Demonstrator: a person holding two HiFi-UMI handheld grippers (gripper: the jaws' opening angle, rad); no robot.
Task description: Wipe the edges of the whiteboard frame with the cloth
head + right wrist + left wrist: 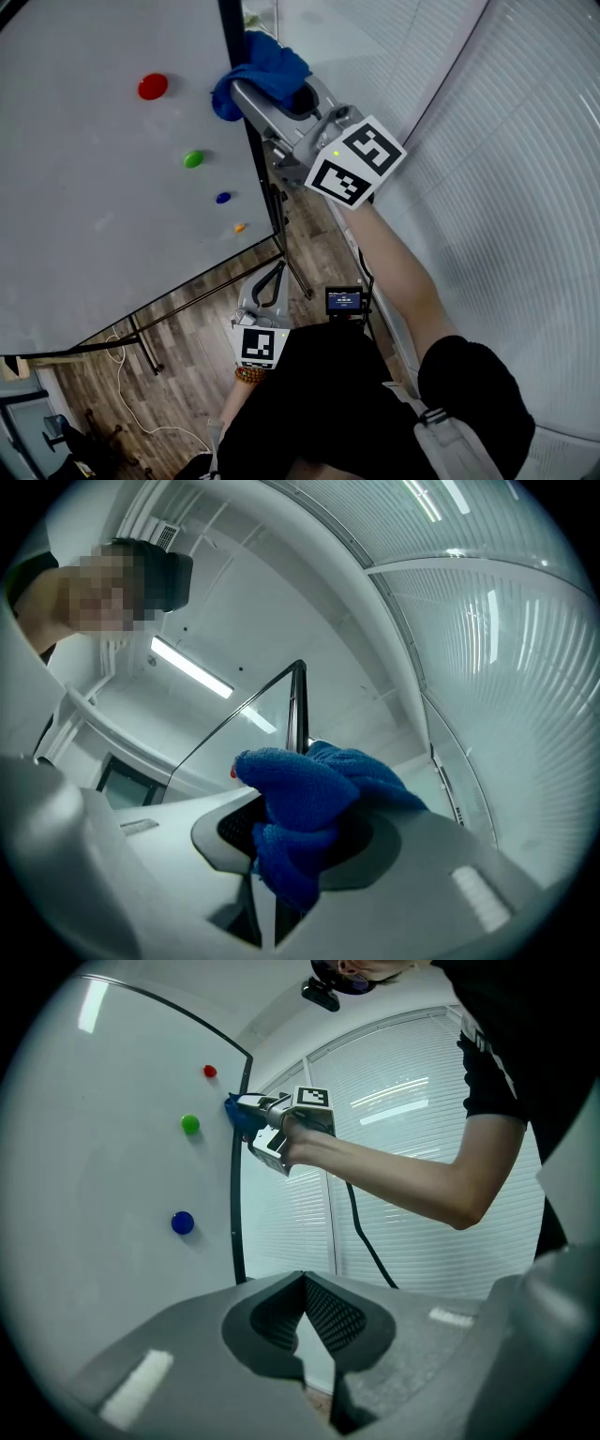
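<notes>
The whiteboard [94, 206] fills the space left of and beyond the right tool [251, 92]. White blinds [506, 141] close off that tool's other side. Below both tools lies a wooden floor [187, 375], crossed by the board's black stand legs [298, 272] and a loose white cable [122, 384].

The right tool is raised at arm's length, its jaws clamped on a bunched blue cloth [262, 67]. The cloth lies over the board's black frame [234, 1213], high on its right edge.

The left tool [305, 1283] hangs low by the person's body, pointing up at the board. Its jaws are together with nothing between them.

On the board face, left of the cloth, sit a red magnet [153, 86], a green magnet [193, 159], a blue magnet [223, 198] and a small orange magnet [240, 228]. All four are clear of the frame.
</notes>
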